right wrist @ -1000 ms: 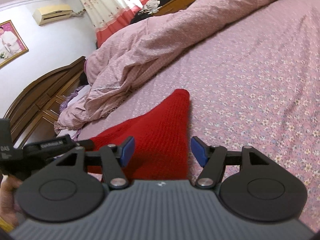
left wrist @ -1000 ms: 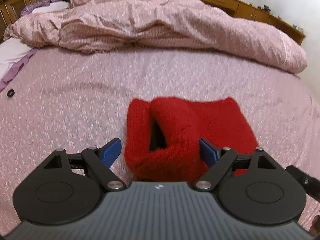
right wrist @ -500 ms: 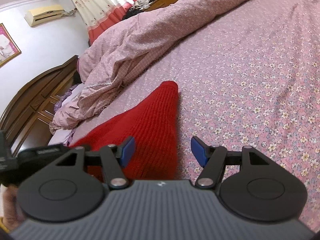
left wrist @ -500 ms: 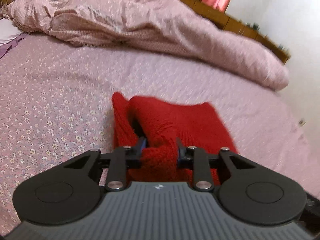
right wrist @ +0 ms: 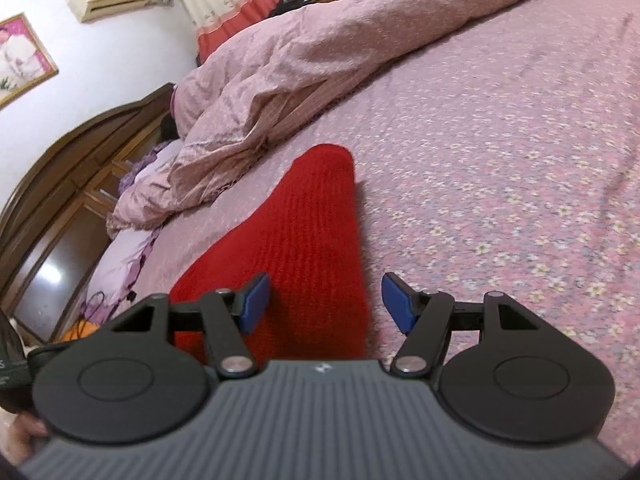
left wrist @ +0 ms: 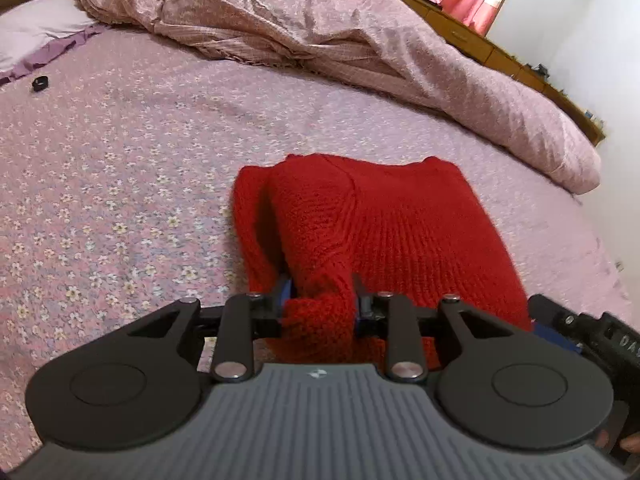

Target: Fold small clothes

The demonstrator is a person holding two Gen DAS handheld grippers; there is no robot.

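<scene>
A red knitted garment (left wrist: 400, 232) lies on the pink flowered bedsheet (left wrist: 120, 184). My left gripper (left wrist: 322, 300) is shut on a raised fold at the garment's near left edge and holds that fold up off the sheet. In the right wrist view the red garment (right wrist: 304, 232) stretches away from me. My right gripper (right wrist: 324, 300) is open, its blue fingertips (right wrist: 256, 296) standing on either side of the garment's near right edge, just above it. The right gripper's body shows at the right edge of the left wrist view (left wrist: 592, 332).
A crumpled pink duvet (left wrist: 320, 28) lies along the far side of the bed. A small black object (left wrist: 39, 82) sits on the sheet at far left, near a lilac pillow (left wrist: 32, 36). A dark wooden headboard (right wrist: 60, 184) stands to the left in the right wrist view.
My left gripper closed on the garment's near left fold and lifted it. My right gripper stayed open and shifted slightly over the near right edge.
</scene>
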